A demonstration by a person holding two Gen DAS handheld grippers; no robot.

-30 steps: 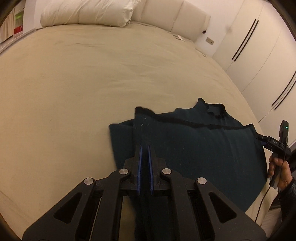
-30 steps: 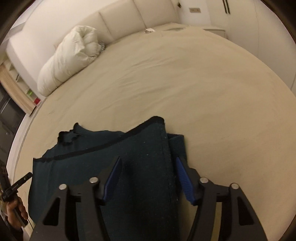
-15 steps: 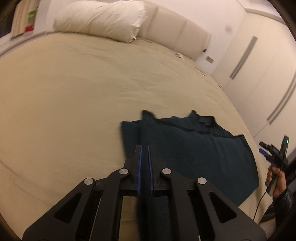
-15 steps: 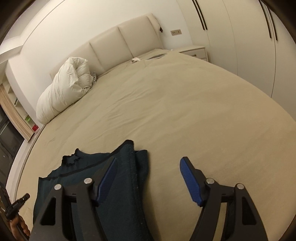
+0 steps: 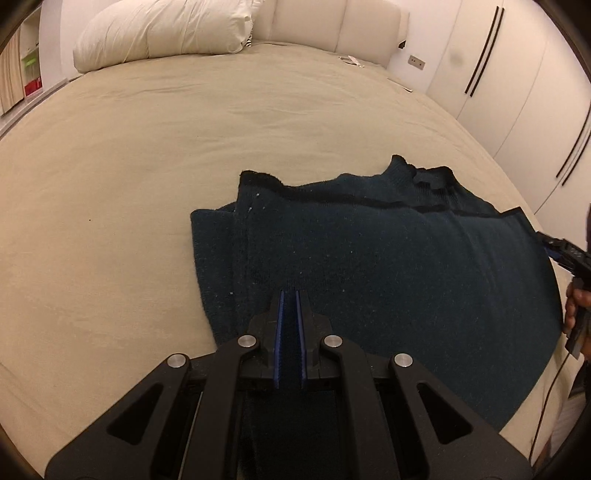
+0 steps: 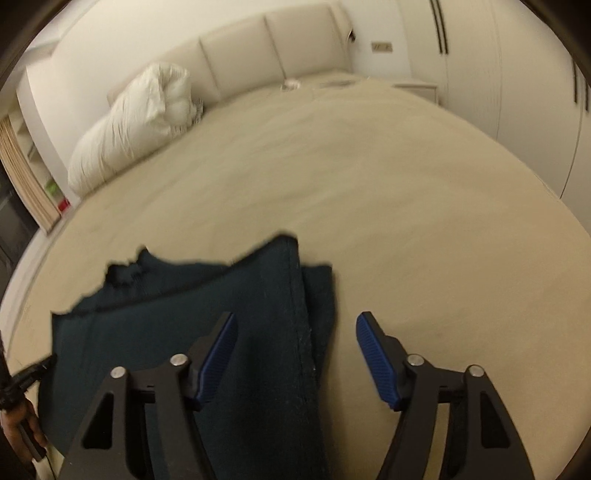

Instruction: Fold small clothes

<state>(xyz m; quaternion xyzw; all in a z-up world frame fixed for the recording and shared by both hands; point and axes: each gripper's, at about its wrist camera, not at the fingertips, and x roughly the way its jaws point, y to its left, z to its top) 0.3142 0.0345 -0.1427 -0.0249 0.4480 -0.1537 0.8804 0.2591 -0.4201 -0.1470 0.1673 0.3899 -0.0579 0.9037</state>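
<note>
Left wrist view shows the dark teal knitted garment [image 5: 388, 266] lying flat on the beige bed sheet [image 5: 147, 166], one side folded over. The left tool [image 5: 290, 295] hovers above it, blue pads pressed together, nothing visibly clamped. The right tool [image 6: 295, 325] stands parted over the garment's folded edge, its jaws having just narrowed, gripping nothing. A white pillow [image 5: 166, 29] sits by the headboard.
</note>
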